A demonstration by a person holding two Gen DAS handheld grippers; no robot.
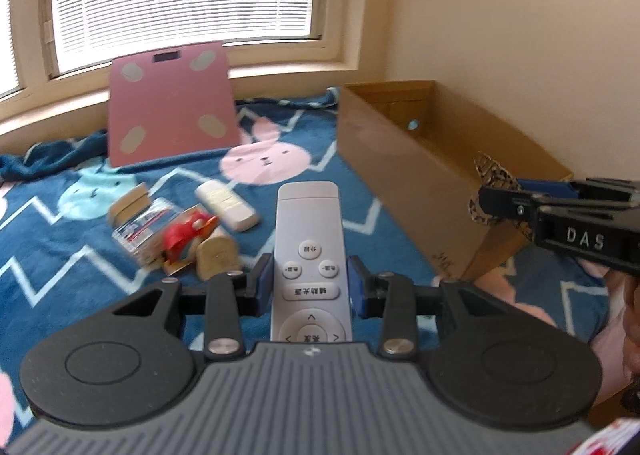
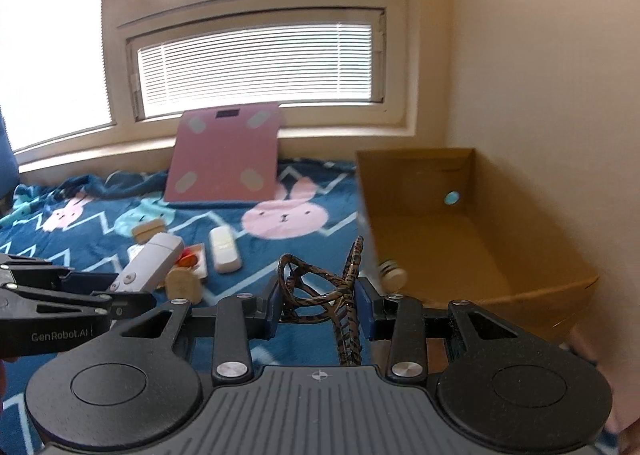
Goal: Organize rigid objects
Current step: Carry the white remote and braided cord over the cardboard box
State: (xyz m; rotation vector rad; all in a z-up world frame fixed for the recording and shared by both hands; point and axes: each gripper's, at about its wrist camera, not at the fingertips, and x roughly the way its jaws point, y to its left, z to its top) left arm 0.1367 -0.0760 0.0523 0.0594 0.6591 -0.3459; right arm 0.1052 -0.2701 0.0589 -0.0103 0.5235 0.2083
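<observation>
Left gripper point(image 1: 311, 282) was clamped on the grey remote point(image 1: 309, 255) across its mid-body, remote pointing ahead past the pads. Looked stiff, light, smooth plastic, so likely slippery; the narrow flat sides suited the grip. Right gripper point(image 2: 320, 307) pinched a tortoiseshell hair claw point(image 2: 324, 295), probably brittle and springy. Cardboard box point(image 2: 520, 295) sat ahead-right of it.

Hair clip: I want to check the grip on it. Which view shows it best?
The right wrist view: the hair clip sits centred between the right gripper's pads. The left wrist view shows it only sideways, partly hidden.
</observation>
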